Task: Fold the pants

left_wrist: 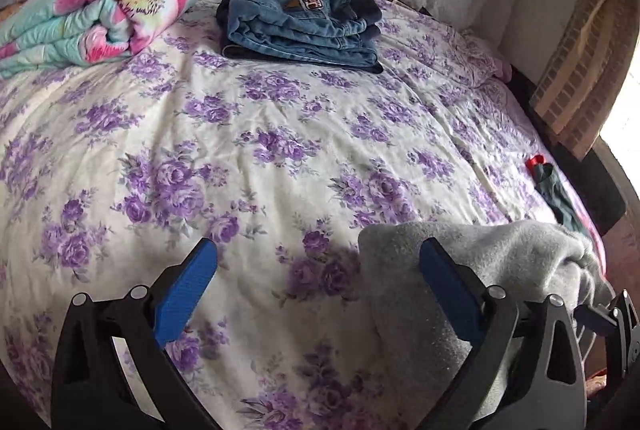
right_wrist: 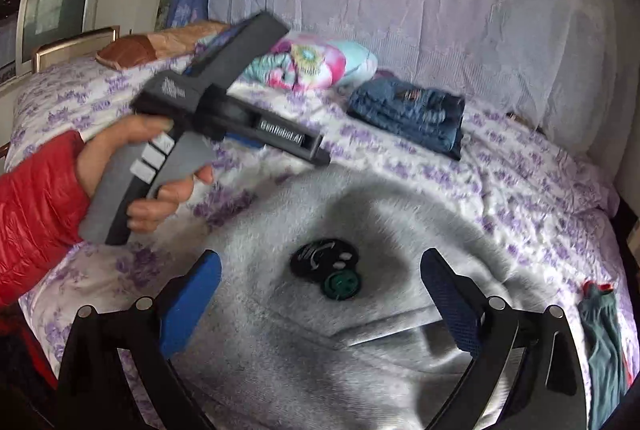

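Note:
Grey fleece pants with dark round patches lie on the near part of the bed, bunched. In the left wrist view they show at the lower right. My right gripper is open and empty, hovering over the pants. My left gripper is open and empty over the floral sheet, its right finger next to the pants' edge. The left gripper's body, held by a hand in a red sleeve, shows in the right wrist view.
A stack of folded jeans lies at the far side of the bed. A rolled floral quilt lies far left. A small teal and red garment lies at the bed's right edge. A lace-covered wall stands behind.

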